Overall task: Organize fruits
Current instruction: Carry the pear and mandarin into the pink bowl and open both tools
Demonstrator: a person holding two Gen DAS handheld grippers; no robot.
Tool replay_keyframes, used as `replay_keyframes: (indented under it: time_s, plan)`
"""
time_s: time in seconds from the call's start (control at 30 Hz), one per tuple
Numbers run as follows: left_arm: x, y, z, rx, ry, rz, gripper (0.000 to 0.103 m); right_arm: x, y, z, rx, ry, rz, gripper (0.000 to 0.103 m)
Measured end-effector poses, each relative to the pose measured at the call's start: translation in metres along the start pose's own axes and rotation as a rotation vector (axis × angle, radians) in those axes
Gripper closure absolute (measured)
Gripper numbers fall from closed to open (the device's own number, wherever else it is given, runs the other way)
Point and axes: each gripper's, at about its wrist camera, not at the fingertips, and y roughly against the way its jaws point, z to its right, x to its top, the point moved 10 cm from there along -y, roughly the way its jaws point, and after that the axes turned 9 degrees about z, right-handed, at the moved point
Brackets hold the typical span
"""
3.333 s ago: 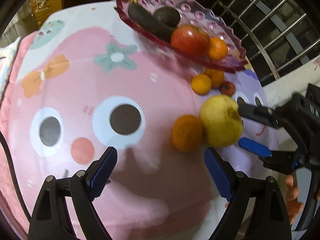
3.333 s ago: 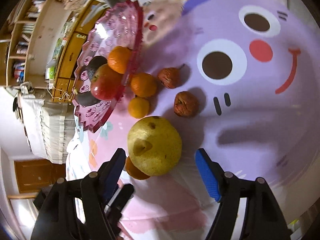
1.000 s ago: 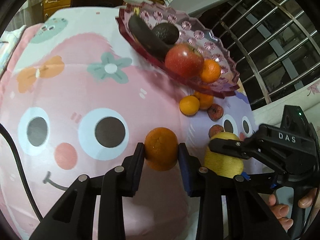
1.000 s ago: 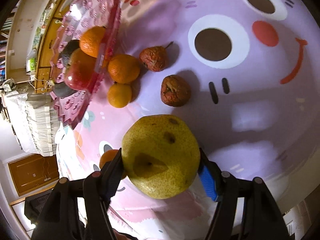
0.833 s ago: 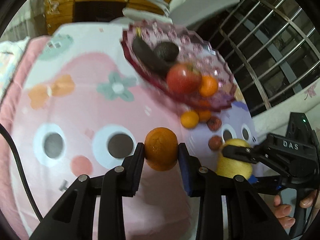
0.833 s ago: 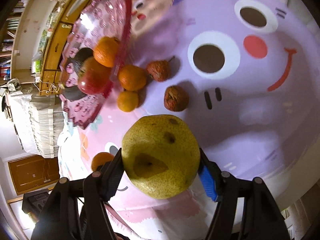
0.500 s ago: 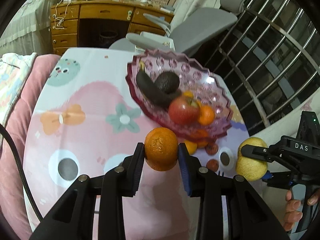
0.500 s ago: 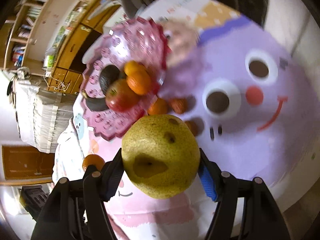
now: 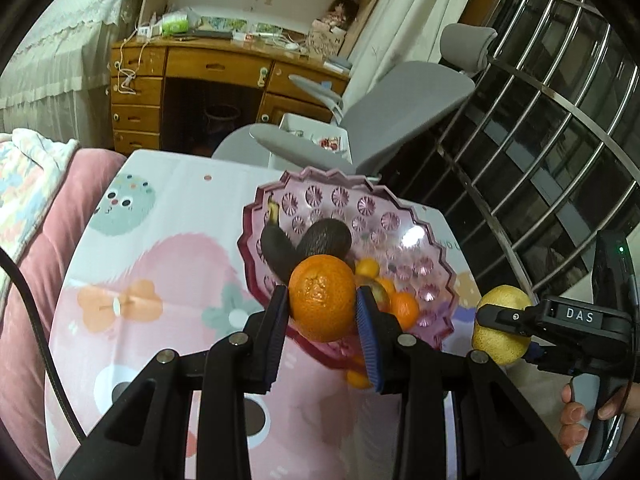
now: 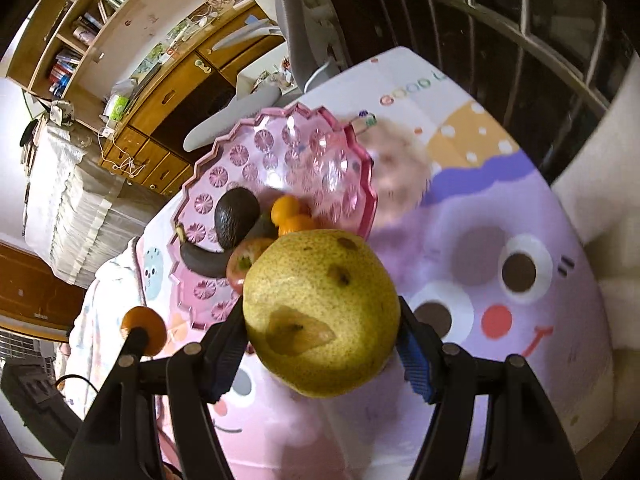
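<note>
Left wrist view. Your left hand-held gripper [image 9: 322, 312] pinches an orange [image 9: 322, 298] between its blue pads, held in the air in front of the pink fruit bowl [image 9: 400, 216], which stands on the cartoon-print desk [image 9: 160, 264]. The bowl already holds a dark banana [image 9: 276, 248], an avocado [image 9: 326, 236], and small oranges [image 9: 404, 310]. At right, your right hand-held gripper [image 9: 504, 330] carries a yellow pear [image 9: 498, 320] beside the bowl's rim. Risk: both fruits head for one bowl, so the two tools may collide above it; a release from height may send the orange rolling over the low scalloped rim.

Right wrist view. Your right hand-held gripper [image 10: 322, 336] clamps the pear [image 10: 320, 312] at its widest girth, jaws spread broadly around it, with the bowl [image 10: 320, 148] beyond and slightly left. An apple [image 10: 248, 260] lies just behind the pear. Risk: the pear looks heavy and round, so it may slip from the pads if you tilt further, or it may knock the piled fruit out on landing. The orange [image 10: 144, 330] shows at lower left, near the bowl's edge.
</note>
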Motion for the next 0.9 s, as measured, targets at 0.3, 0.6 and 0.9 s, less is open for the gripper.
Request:
replay_keyframes:
  time_s: [0.3,0.6,0.9]
  plan:
    - [-0.004,-0.029,0.005,0.046,0.014,-0.017,0.071,0.029,-0.031,0.0,-0.016,0.128,0.024,0.035]
    - [-0.01,-0.05,0.006,0.082,0.035,-0.051,0.07,0.042,-0.061,-0.005,-0.014,0.247,0.006,0.034]
    - [-0.01,-0.052,0.013,0.102,0.036,-0.073,0.054,0.05,-0.064,-0.02,0.035,0.319,0.036,0.033]
